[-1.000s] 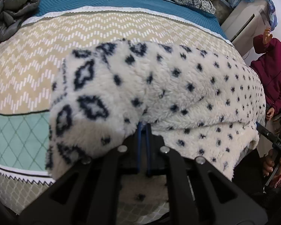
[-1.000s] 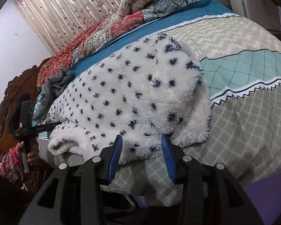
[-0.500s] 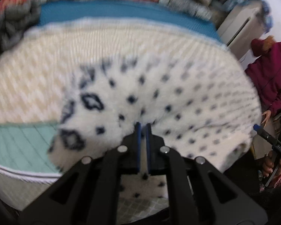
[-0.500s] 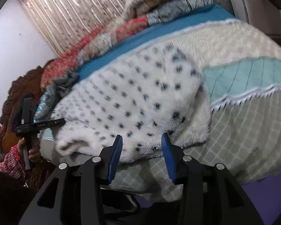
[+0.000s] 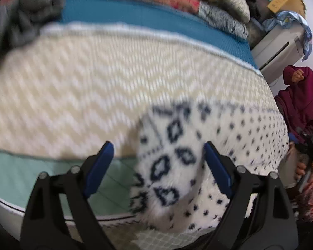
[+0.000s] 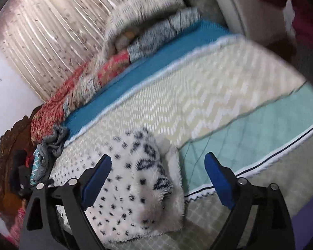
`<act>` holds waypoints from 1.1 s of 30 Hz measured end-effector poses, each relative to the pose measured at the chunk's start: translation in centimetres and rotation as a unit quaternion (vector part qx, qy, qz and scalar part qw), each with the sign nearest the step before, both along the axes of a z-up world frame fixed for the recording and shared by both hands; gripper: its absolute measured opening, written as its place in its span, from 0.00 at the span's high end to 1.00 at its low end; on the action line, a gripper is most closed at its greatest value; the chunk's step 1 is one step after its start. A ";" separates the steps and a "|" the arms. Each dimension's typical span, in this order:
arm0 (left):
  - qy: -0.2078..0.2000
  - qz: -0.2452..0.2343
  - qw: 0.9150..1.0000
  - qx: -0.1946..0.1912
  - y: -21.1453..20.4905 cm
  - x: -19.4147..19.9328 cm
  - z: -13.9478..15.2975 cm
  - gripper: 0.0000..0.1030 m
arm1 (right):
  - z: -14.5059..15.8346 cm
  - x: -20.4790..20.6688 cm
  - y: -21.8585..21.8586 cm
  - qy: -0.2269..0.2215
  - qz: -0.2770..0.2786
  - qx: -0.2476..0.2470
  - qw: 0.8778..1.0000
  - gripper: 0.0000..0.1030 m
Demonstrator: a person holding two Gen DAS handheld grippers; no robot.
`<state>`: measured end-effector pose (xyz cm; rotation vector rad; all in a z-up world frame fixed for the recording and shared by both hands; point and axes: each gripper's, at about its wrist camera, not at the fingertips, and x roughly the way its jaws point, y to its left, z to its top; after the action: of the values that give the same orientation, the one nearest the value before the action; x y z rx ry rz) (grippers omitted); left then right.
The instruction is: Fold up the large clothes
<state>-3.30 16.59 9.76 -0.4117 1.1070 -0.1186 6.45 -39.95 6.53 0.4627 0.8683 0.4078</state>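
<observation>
**Left wrist and right wrist: both jaws let go, fleece down on the bed**

Left wrist view: your left gripper (image 5: 156, 166) has just been opening; its jaws now stand wide, and the patterned corner of the fleece garment (image 5: 198, 156) lies between them, though neither blue pad looks pressed on it. Right wrist view: your right gripper (image 6: 156, 181) has just been opening too, jaws wide, the fleece (image 6: 139, 187) bunched between and below them, apparently untouched.

Why it sits so: the fleece rests in a thick doubled stack near the front edge of the bed (image 5: 73, 87), on the zigzag and teal bedspread. Judged from that, a fold is laid and you have released both corners so it settles flat.

Hard to make out:
- Both views are smeared with motion; fold edges and the number of layers cannot be read.
- The lower part of the fleece is cut off behind the gripper bodies.
- Whether the pile overhangs the bed edge is unclear.
- A second person in a maroon top (image 5: 302, 104) sits at the right edge, partly cropped.
- Quilts (image 6: 135, 48) are heaped at the far side of the bed, well apart from the fleece.
</observation>
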 end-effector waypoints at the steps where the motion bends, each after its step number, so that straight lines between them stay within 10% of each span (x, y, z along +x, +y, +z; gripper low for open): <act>1: 0.004 0.002 1.000 -0.020 -0.2 -0.3 -0.8 0.19 | -1.0 0.7 0.7 0.018 0.010 0.009 1.000 0.22; 7: 0.031 0.027 0.995 -0.090 -2.0 -1.5 -4.7 0.11 | -5.9 2.1 6.3 0.105 0.064 0.033 0.992 0.21; 8: 0.017 0.016 0.997 -0.071 -3.1 -1.8 -4.4 0.11 | -5.6 1.8 7.0 0.094 0.070 0.020 0.993 0.24; 9: 0.015 0.006 0.998 -0.067 -3.8 -1.8 -4.2 0.15 | -5.2 1.6 7.8 0.091 0.080 0.015 0.993 0.49; 10: 0.011 -0.002 0.997 -0.073 -4.4 -1.9 -3.8 0.38 | -4.8 1.3 8.3 0.091 0.088 0.022 0.992 0.67; 12: 0.003 0.000 0.996 -0.087 -5.2 -2.0 -2.7 0.61 | -3.9 0.8 9.3 0.095 0.120 0.050 0.987 0.72; 22: -0.082 0.003 0.991 -0.105 -4.7 -2.8 4.0 0.73 | 6.1 -1.8 13.3 -0.043 0.176 0.027 0.983 0.74; 33: -0.138 0.040 0.980 -0.136 1.2 -3.5 5.8 0.73 | 9.6 -2.3 18.3 -0.079 0.180 0.003 0.981 0.74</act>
<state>-6.78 17.84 15.53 -0.6631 0.8000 -0.2512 4.12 -21.68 16.10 0.2725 0.7963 0.7690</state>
